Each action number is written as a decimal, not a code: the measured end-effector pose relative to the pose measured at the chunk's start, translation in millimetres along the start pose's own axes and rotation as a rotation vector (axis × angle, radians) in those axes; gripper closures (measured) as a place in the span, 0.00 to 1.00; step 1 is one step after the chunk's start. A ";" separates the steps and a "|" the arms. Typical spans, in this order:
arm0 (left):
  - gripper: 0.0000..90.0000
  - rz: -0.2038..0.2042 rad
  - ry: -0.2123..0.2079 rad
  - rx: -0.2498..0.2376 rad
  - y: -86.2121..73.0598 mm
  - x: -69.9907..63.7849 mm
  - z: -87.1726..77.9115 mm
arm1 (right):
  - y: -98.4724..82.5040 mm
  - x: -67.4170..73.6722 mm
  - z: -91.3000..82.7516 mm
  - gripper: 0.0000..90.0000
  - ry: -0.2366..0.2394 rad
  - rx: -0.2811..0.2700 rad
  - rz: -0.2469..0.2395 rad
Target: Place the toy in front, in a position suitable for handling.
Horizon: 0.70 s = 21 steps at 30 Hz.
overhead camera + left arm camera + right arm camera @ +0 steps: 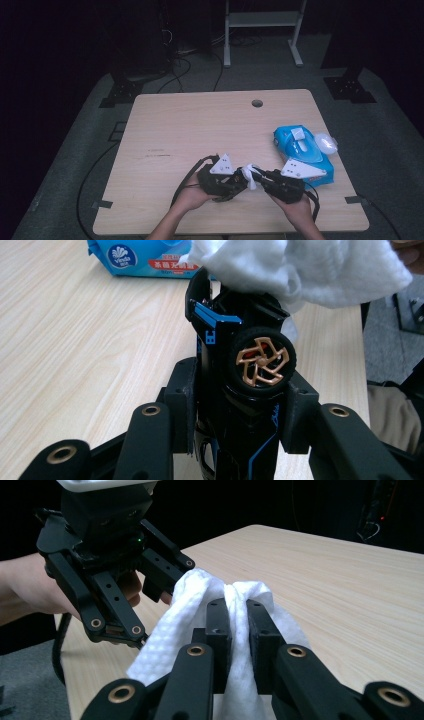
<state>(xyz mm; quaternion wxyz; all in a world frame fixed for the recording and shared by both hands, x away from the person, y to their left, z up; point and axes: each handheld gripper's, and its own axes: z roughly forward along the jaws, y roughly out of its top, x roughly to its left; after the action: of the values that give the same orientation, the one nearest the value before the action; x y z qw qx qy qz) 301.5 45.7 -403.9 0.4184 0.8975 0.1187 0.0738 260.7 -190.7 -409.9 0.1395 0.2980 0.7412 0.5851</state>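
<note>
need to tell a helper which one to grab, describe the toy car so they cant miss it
On the wooden table, look at the near edge where the two hands meet. The toy car is clamped in the left gripper, under the white wipe: glossy black, blue trim, copper-spoked wheel.

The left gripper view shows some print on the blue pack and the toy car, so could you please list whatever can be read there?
"Vinda": blue wipes pack, beside a round white logo.
Chinese characters on the pack's red strip: too blurred to read.
Cursive script on the black toy car: too small to read.
</note>
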 end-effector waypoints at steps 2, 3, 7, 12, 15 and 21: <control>0.65 -0.003 -0.007 -0.007 -0.4 0.9 0.6 | -2.8 -4.3 -2.8 0.91 0.001 0.000 0.019; 0.65 -0.003 -0.007 -0.007 -0.4 0.9 0.6 | -2.8 -4.3 -2.8 0.91 0.001 0.000 0.019; 0.64 -0.028 -0.047 -0.002 -4.2 3.6 2.7 | -11.2 -14.9 -7.3 0.91 -0.047 0.068 0.034; 0.64 0.004 -0.053 0.073 4.6 2.6 12.6 | 3.1 -0.7 -7.0 0.91 -0.017 0.015 -0.011; 0.64 0.038 -0.034 0.143 8.7 -0.5 22.3 | -0.6 1.5 -0.1 0.91 -0.022 0.056 -0.016; 0.64 0.039 -0.024 0.209 3.4 1.7 35.4 | -15.7 -8.6 2.8 0.91 -0.034 0.136 0.020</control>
<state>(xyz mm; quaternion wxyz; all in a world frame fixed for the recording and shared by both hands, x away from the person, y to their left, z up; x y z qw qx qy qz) 311.8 18.1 -423.8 0.3223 0.9392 0.1030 0.0582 264.6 -195.8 -426.7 0.1256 0.3242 0.7736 0.5297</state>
